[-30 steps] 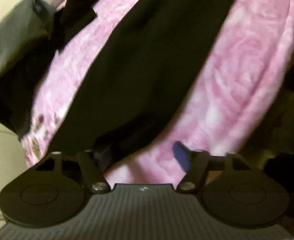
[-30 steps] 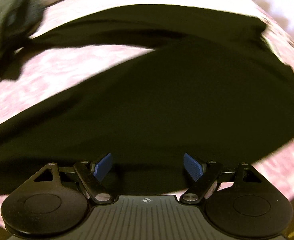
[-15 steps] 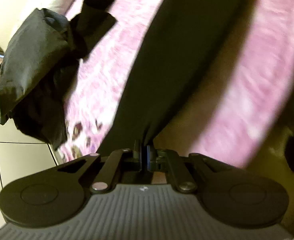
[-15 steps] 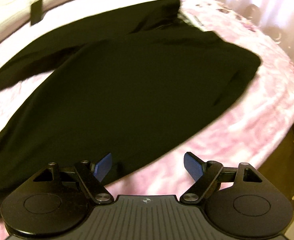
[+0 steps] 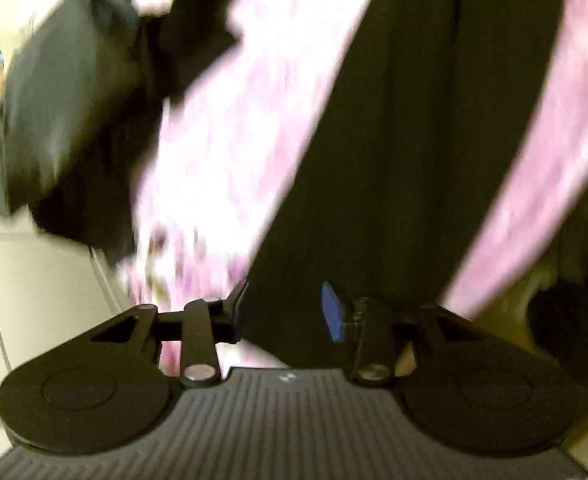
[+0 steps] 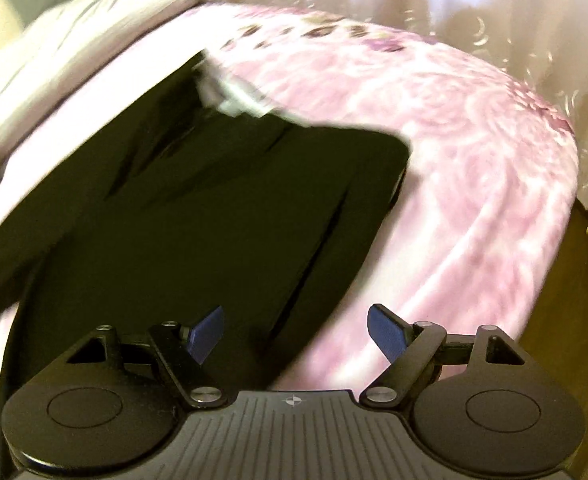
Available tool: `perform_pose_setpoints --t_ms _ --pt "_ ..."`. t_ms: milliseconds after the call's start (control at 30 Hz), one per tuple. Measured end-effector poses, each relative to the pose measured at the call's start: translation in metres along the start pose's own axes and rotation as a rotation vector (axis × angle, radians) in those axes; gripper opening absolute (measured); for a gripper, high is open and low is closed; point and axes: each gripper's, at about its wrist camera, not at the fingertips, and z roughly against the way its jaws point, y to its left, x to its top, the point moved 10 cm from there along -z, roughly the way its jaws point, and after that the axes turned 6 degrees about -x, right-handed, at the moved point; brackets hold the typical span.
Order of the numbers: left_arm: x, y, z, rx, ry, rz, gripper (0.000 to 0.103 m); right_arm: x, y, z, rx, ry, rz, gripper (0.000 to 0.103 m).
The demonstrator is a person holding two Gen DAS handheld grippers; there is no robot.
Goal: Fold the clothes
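Observation:
A black garment lies spread flat on a pink flowered bedspread, with a white label at its far end. In the left wrist view a long strip of the same black garment runs away from me across the bedspread. My left gripper is open, its fingers standing either side of the strip's near end without pinching it. My right gripper is open and holds nothing, hovering over the near edge of the garment where it meets the bedspread.
A heap of other black clothes sits at the bed's left corner, with pale tiled floor below it. Sheer curtains hang behind the bed. White bedding lies at the far left. Brown floor shows to the right.
My left gripper was shut on the garment's end half a second ago and has since opened, letting it go. The right gripper stayed open and swung right, toward the bed's edge.

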Motion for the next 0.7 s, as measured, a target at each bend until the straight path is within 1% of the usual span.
perform_pose_setpoints --t_ms 100,167,200,233,267,300,333,367,467,500,533,600,633,700 --pt "0.087 -0.029 0.005 -0.052 -0.125 -0.071 0.041 0.036 -0.029 -0.027 0.004 -0.007 -0.118 0.082" --pt "0.145 -0.048 0.01 -0.087 -0.208 -0.119 0.041 0.053 -0.041 -0.043 0.034 0.004 -0.182 0.081" --pt "0.171 -0.062 0.012 -0.105 -0.237 -0.154 0.041 0.06 -0.045 -0.05 0.054 0.012 -0.203 0.077" --pt "0.195 -0.076 0.015 -0.124 -0.262 -0.194 0.042 0.066 -0.047 -0.055 0.071 0.017 -0.207 0.045" --pt "0.216 -0.089 0.019 -0.137 -0.288 -0.234 0.042 0.07 -0.048 -0.056 0.086 0.029 -0.212 0.028" --pt "0.234 -0.1 0.025 -0.148 -0.312 -0.268 0.042 0.073 -0.05 -0.057 0.102 0.047 -0.223 0.026" --pt "0.251 -0.11 0.031 -0.159 -0.337 -0.3 0.042 0.075 -0.052 -0.056 0.118 0.059 -0.234 0.014" --pt "0.263 -0.116 0.036 -0.169 -0.35 -0.32 0.042 0.077 -0.055 -0.05 0.131 0.057 -0.234 0.012" --pt "0.29 -0.127 0.049 -0.196 -0.373 -0.364 0.042 0.086 -0.072 -0.016 0.166 -0.012 -0.23 0.01" --pt "0.295 -0.127 0.052 -0.201 -0.372 -0.372 0.042 0.088 -0.081 -0.005 0.163 -0.026 -0.23 0.01" --pt "0.299 -0.125 0.051 -0.202 -0.368 -0.377 0.042 0.087 -0.09 0.004 0.147 -0.032 -0.236 0.01" --pt "0.304 -0.118 0.048 -0.201 -0.357 -0.383 0.042 0.081 -0.119 0.011 0.083 -0.023 -0.256 0.01" --pt "0.305 -0.116 0.046 -0.199 -0.351 -0.385 0.042 0.075 -0.132 0.009 0.046 -0.008 -0.261 0.01" --pt "0.316 -0.124 0.042 -0.201 -0.354 -0.408 0.042 0.063 -0.147 0.003 0.025 0.038 -0.248 0.01"
